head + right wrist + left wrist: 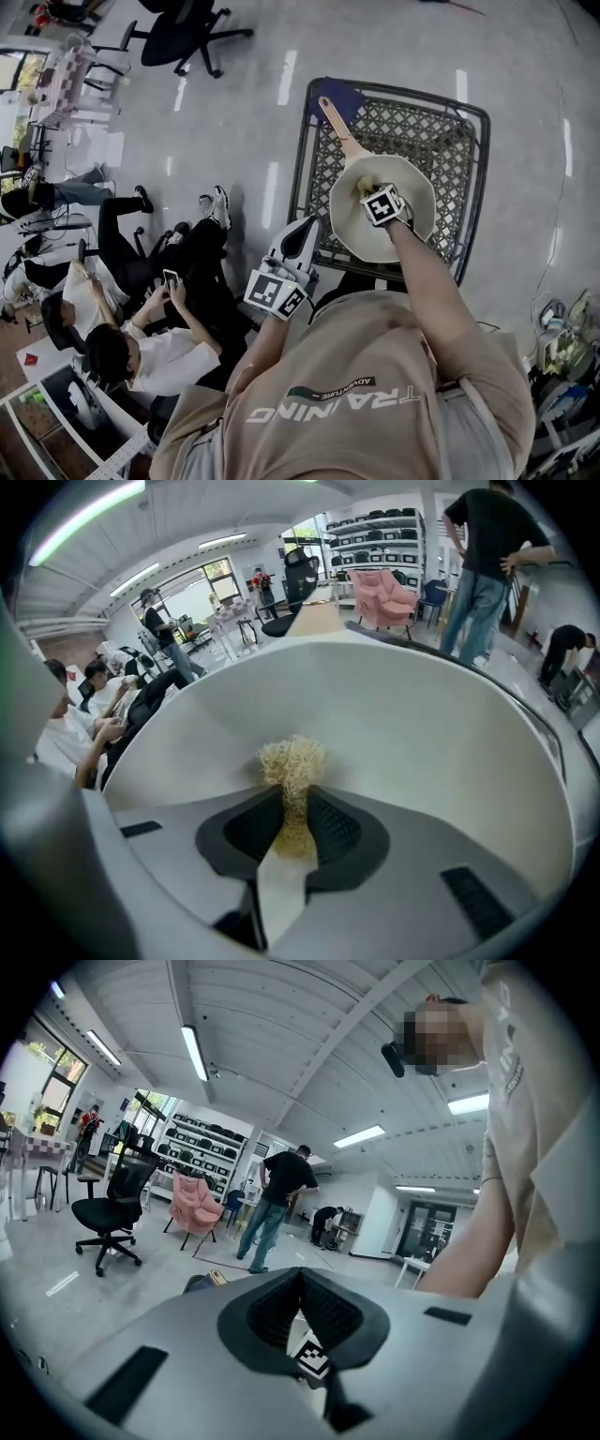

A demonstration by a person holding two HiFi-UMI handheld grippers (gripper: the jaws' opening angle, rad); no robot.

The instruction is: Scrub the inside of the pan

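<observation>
Count: one pan, two tools, one scrubber.
Head view: one cream pan (352,225) with a wooden handle lies on a wire-mesh cart (441,131). The right tool (367,190) is inside it and the left tool (302,228) is off to the side. Left gripper view: jaws together, nothing held. Right gripper view: jaws clamped on one straw-coloured scrubber (292,757), which rests against the pan's inside.

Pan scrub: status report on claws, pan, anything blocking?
Right claw clamped on fibre scrubber, down inside white pan. Left claw shut, empty, off the pan. Nothing in the way.
</observation>
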